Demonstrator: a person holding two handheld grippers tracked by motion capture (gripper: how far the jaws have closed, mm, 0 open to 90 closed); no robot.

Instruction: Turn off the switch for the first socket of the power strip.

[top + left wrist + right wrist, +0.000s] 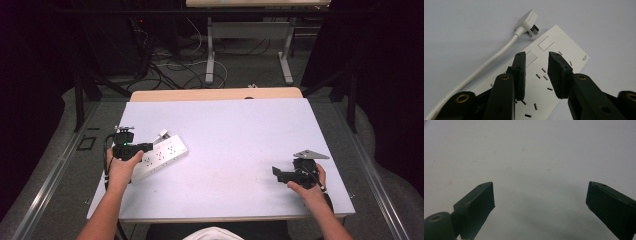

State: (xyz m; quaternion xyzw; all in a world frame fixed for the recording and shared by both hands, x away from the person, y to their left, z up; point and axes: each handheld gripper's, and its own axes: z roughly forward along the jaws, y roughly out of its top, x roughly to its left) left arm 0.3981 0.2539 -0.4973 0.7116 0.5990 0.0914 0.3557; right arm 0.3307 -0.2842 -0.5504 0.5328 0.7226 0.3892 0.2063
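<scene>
Left gripper (537,72) hovers, jaws partly spread, nothing pinched, over the white power strip (554,65): rigid, slick plastic (grip across its narrow sides). Right gripper (540,202) gapes wide, idle.

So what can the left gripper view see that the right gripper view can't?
The left gripper view shows a white power strip with its sockets, plus its white cable and plug lying beside it; the left gripper has its jaws apart above the strip. The right gripper view shows the right gripper with jaws spread wide over bare surface. Both show black jaws and the pale table.
</scene>
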